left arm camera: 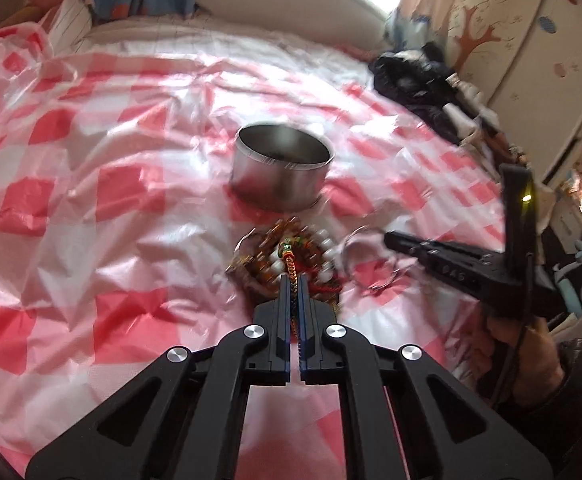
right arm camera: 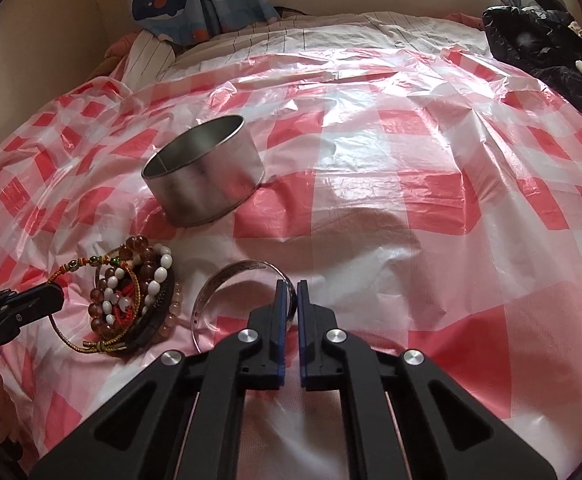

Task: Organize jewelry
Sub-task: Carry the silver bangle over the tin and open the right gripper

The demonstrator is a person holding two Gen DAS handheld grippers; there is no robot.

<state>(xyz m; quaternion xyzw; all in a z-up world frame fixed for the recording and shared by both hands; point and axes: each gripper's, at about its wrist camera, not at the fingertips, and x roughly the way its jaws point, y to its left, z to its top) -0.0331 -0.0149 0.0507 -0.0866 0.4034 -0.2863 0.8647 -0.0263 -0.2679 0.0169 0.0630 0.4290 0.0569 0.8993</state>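
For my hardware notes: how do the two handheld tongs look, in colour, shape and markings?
Both tongs, left and right, are matte black, with triangular cut-outs, silver round pivot bolts and blue-edged flat fingers. The right body shows pale embossed digits, a small lit yellow light and a thin black cable.

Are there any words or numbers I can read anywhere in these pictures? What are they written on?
"046", or close to it: blurred pale digits on the side of the right gripper, seen from the left wrist view.
A few pale letters on the left gripper body, at the left edge of the right wrist view: cut off, unreadable.
Metal tin, silver bangle, curtains, checked sheet: no words.
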